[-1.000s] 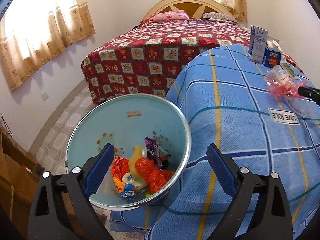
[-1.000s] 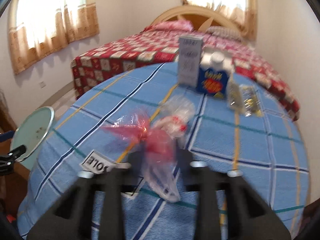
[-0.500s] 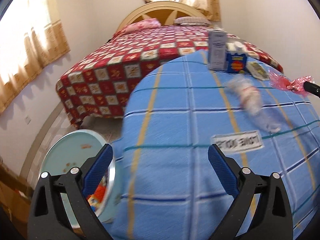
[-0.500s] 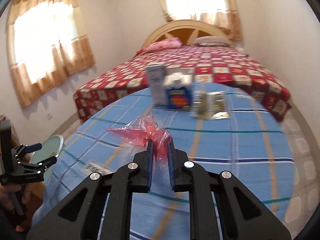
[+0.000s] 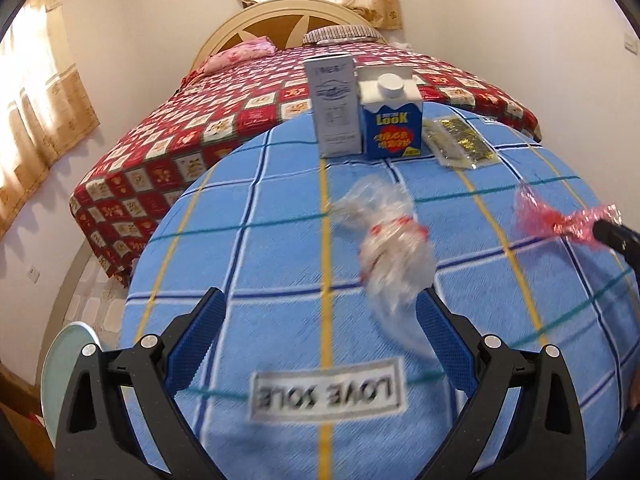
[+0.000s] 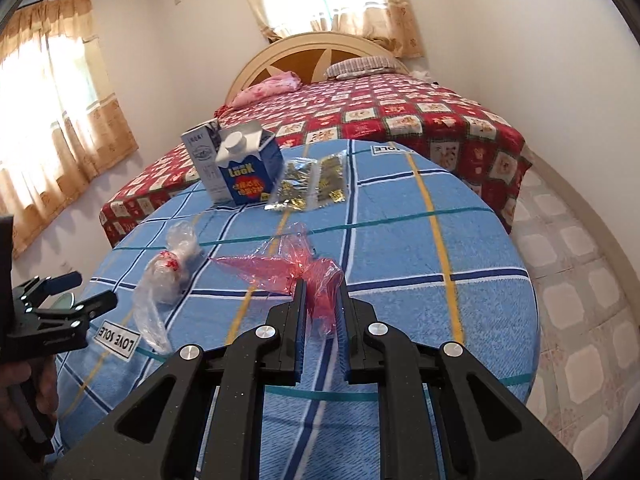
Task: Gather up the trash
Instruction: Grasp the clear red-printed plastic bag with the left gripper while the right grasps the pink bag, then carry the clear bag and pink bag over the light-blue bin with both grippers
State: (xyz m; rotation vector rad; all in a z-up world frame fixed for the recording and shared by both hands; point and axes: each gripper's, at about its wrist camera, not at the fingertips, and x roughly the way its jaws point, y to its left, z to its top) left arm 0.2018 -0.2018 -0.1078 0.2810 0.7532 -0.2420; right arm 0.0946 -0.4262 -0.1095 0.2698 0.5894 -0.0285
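My right gripper (image 6: 320, 292) is shut on a crumpled red plastic wrapper (image 6: 296, 268) and holds it above the blue checked tablecloth (image 6: 420, 272). The wrapper also shows at the right in the left wrist view (image 5: 560, 220). My left gripper (image 5: 320, 320) is open and empty over the table's near edge. A clear plastic bag with red print (image 5: 392, 248) lies on the cloth just ahead of its right finger; it also shows in the right wrist view (image 6: 168, 272). The left gripper shows at the left of the right wrist view (image 6: 88, 292).
A white carton (image 5: 336, 108), a blue Look carton (image 5: 392, 120) and a gold-and-clear packet (image 5: 460, 140) stand at the table's far side. The pale blue trash bin's rim (image 5: 52, 364) shows at lower left. A bed with a red quilt (image 5: 240, 120) lies behind.
My left gripper has swung from above the trash bin to over the table, toward the clear bag. My right gripper has lifted the red wrapper off the cloth and drawn back.
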